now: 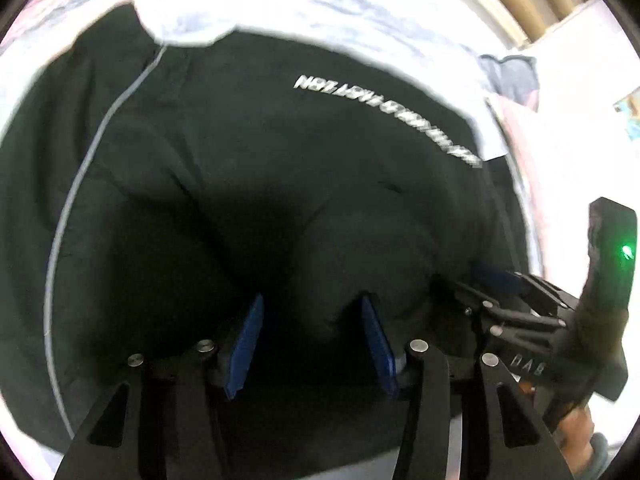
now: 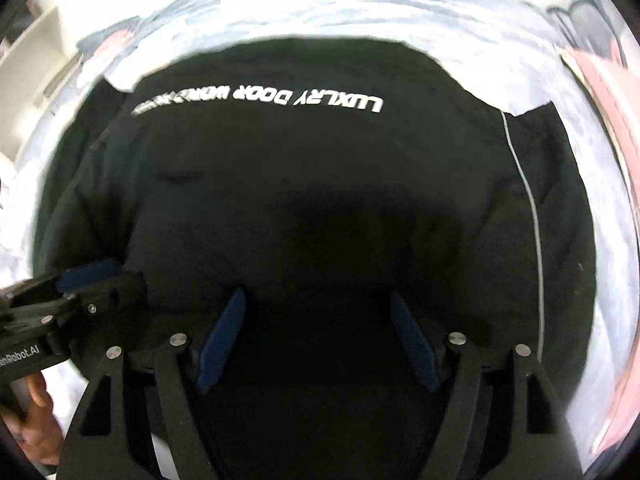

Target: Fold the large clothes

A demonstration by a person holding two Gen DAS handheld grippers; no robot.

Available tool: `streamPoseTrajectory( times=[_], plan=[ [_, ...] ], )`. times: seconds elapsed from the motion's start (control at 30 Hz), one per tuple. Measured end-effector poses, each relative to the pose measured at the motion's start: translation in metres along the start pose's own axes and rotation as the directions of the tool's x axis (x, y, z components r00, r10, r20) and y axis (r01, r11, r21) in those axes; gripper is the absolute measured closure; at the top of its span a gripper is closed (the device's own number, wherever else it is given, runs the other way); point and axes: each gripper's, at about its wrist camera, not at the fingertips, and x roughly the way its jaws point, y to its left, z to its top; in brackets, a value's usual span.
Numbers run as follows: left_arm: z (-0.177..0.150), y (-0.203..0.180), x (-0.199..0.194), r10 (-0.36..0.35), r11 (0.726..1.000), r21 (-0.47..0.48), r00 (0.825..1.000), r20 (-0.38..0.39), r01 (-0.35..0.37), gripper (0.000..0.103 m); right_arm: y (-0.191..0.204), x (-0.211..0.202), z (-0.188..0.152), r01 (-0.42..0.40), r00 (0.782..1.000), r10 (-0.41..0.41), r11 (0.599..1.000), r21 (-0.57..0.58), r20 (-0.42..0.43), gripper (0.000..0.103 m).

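- The left gripper point(image 1: 312, 316) hung over the dark cloth with its blue pads point(image 1: 248, 336) spread apart and nothing caught between them.
- The right gripper point(image 2: 320, 316) was the same, pads point(image 2: 224, 332) wide, tips pointing down at the fabric (whether the tips brushed it, I could not tell).
- Each showed in the other's view: the right gripper came in at the right edge of the left wrist view, a small green light glowing on its body; the left one entered from the left edge of the right wrist view, with a hand point(image 2: 36, 428) around its handle.
- Under both lay the black garment point(image 1: 260, 160), spread fairly flat, with a few soft rumples near the pads.
- A line of white lettering point(image 2: 260, 100) ran across it, upside down from where the grippers were.
- A thin pale cord point(image 1: 76, 208) curved along one side of the garment.
- The garment rested on a pale, creased sheet point(image 2: 360, 12), and something pink point(image 2: 612, 92) sat at the sheet's edge.
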Motion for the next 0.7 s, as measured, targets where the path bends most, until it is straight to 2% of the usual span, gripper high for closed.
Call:
streamPoseTrajectory(
  times=[0.07, 0.17, 0.23, 0.3, 0.37, 0.47, 0.53, 0.6, 0.63, 0.7],
  plan=[
    [-0.006, 0.000, -0.020, -0.025, 1.000, 0.013, 0.999, 0.022, 0.025, 0.051, -0.003, -0.023, -0.009, -0.040, 0.999, 0.041, 0.999, -0.010, 0.035, 0.026],
    [-0.020, 0.002, -0.037, -0.050, 0.998, 0.026, 0.998, 0.027, 0.049, 0.051, -0.002, -0.034, -0.026, 0.013, 0.999, -0.011, 0.998, -0.056, 0.049, 0.025],
    [-0.029, 0.008, -0.028, -0.030, 0.999, 0.024, 0.999, -0.013, 0.030, 0.051, -0.004, -0.019, -0.036, 0.051, 0.999, -0.051, 0.996, -0.071, 0.004, 0.026],
    [-0.038, 0.009, -0.009, 0.027, 0.999, 0.023, 0.999, -0.040, -0.026, 0.051, -0.009, 0.005, -0.046, 0.057, 0.997, -0.060, 0.997, -0.051, -0.044, 0.026],
    [-0.037, 0.016, 0.005, 0.031, 0.999, -0.011, 0.998, -0.055, -0.031, 0.051, -0.010, 0.014, -0.046, 0.063, 0.997, -0.065, 0.997, -0.048, -0.046, 0.025],
    [-0.029, 0.019, 0.003, 0.026, 0.998, -0.055, 0.997, -0.076, -0.031, 0.051, -0.006, 0.009, -0.037, 0.079, 0.994, -0.084, 0.995, -0.059, -0.071, 0.025],
    [-0.024, 0.013, -0.013, 0.012, 0.999, -0.037, 0.997, -0.072, -0.015, 0.051, -0.008, -0.009, -0.025, 0.051, 0.997, -0.053, 0.998, -0.040, -0.047, 0.025],
    [-0.013, 0.004, -0.039, -0.023, 1.000, -0.001, 1.000, -0.011, 0.023, 0.051, -0.008, -0.026, -0.006, 0.042, 0.999, -0.041, 0.998, -0.036, 0.021, 0.025],
    [0.000, -0.003, -0.051, -0.022, 0.999, 0.024, 0.999, 0.037, 0.021, 0.051, -0.008, -0.032, 0.008, 0.041, 0.997, -0.039, 0.998, -0.037, 0.061, 0.025],
    [0.020, -0.009, -0.057, -0.014, 0.999, 0.046, 0.997, 0.079, 0.010, 0.051, -0.008, -0.029, 0.038, 0.055, 0.994, -0.051, 0.998, -0.034, 0.100, 0.025]
  ],
)
